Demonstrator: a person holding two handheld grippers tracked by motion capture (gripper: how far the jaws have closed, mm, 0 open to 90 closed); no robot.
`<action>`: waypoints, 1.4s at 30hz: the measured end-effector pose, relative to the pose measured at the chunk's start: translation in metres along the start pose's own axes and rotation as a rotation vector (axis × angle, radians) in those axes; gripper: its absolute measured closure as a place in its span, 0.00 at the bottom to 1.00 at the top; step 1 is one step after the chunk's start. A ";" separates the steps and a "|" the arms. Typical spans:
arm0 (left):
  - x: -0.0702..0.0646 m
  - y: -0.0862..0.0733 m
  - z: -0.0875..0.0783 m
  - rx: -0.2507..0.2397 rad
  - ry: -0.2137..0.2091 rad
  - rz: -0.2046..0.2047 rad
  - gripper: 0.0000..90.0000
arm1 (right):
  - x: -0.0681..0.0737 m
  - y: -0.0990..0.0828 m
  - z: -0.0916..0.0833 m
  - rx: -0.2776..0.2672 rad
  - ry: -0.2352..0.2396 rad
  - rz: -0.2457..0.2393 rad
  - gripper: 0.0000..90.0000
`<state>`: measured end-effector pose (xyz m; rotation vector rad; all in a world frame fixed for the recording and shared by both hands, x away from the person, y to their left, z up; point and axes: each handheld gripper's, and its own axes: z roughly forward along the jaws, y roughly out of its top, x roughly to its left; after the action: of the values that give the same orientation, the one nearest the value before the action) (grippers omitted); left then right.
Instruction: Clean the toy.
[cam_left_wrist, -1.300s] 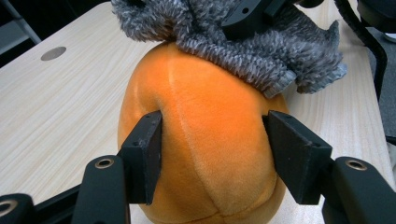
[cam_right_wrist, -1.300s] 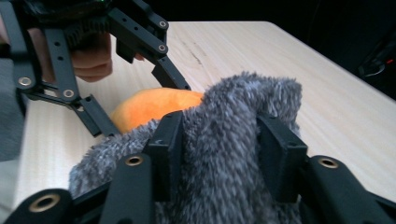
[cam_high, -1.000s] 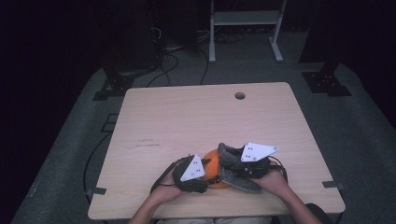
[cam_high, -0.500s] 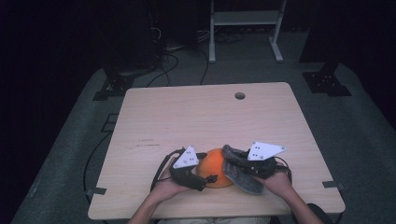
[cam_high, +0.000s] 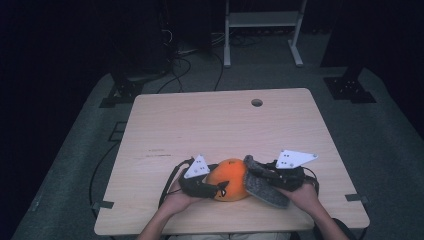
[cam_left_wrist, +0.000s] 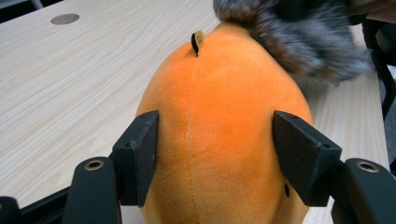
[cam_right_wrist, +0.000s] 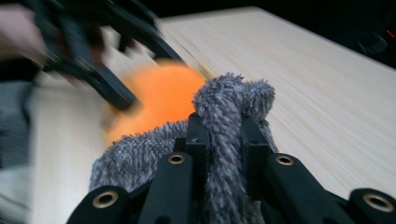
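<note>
Orange plush (cam_high: 228, 178) at near edge of table (cam_high: 210, 125). Left claw (cam_left_wrist: 212, 161) closing, 2 jaws pressing plush sides. Right claw (cam_right_wrist: 223, 140) clamped on grey furry cloth (cam_right_wrist: 229, 107), touching plush.

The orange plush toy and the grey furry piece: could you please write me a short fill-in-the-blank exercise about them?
1. The plush toy between the left gripper's jaws is coloured ____.
2. The right gripper is shut on a furry piece coloured ____.
3. Both rest on a table made of pale ____.
4. Near the table's far edge is a round ____.

Missing words: orange; grey; wood; hole
</note>
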<state>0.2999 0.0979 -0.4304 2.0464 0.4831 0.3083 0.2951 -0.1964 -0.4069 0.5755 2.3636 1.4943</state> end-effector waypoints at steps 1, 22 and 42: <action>0.000 0.000 0.000 0.003 0.000 0.001 0.38 | 0.004 0.003 0.003 -0.006 0.014 -0.018 0.86; -0.002 0.009 0.003 -0.002 -0.015 -0.052 0.20 | -0.004 -0.001 0.013 0.043 0.005 0.024 0.86; -0.003 0.010 0.011 0.006 -0.001 -0.033 0.18 | -0.005 0.003 0.009 0.012 0.016 0.048 0.86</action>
<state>0.3037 0.0836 -0.4271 2.0420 0.5170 0.2866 0.3038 -0.1906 -0.4078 0.6293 2.3883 1.5114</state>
